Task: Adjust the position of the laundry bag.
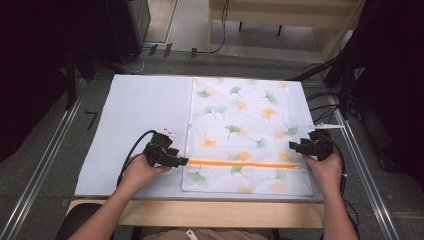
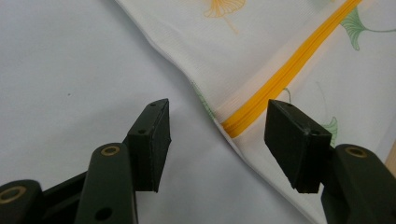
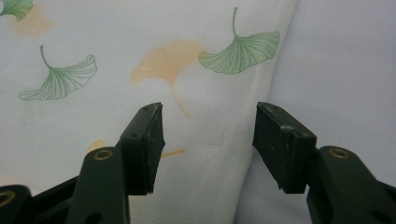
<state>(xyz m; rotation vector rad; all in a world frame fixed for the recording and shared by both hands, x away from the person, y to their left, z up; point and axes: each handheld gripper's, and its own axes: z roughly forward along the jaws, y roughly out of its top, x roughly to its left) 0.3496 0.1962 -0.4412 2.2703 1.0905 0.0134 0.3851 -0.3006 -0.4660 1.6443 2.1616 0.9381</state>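
Mesh laundry bag (image 1: 240,135) of thin white fabric printed with green and orange ginkgo leaves, flat on the right half of a pale blue-grey table mat (image 1: 135,125). Rectangular, long axis running from the near edge of the mat away to the far edge; short near end closest to the person. Fine woven texture plain in the right gripper view (image 3: 93,116), a stitched seam running along the bag's edge beside smooth matte mat (image 3: 345,70).

Orange zipper (image 1: 240,164), crossing the bag's width close to the near end, at right angles to the long axis, reaching from edge to edge. Seen up close as a ribbed yellow-orange band (image 2: 289,70) ending right at the hemmed border.

Black two-jaw left gripper (image 1: 176,161), held level at the zipper's left end, jaws standing apart, nothing clamped; zipper end just ahead of the gap (image 2: 217,140), nearer the right pad (image 2: 289,140). Black two-jaw right gripper (image 1: 292,146) at the bag's right edge, slightly beyond the zipper line, jaws likewise spread and empty, straddling the seam (image 3: 210,144). Pads blocky, dull rubber, brass-coloured rivets on the links.

Farther off: light wooden table edge (image 1: 200,212) under the mat, grey floor, metal rails at both sides, dark cables. No legible writing or brand anywhere.
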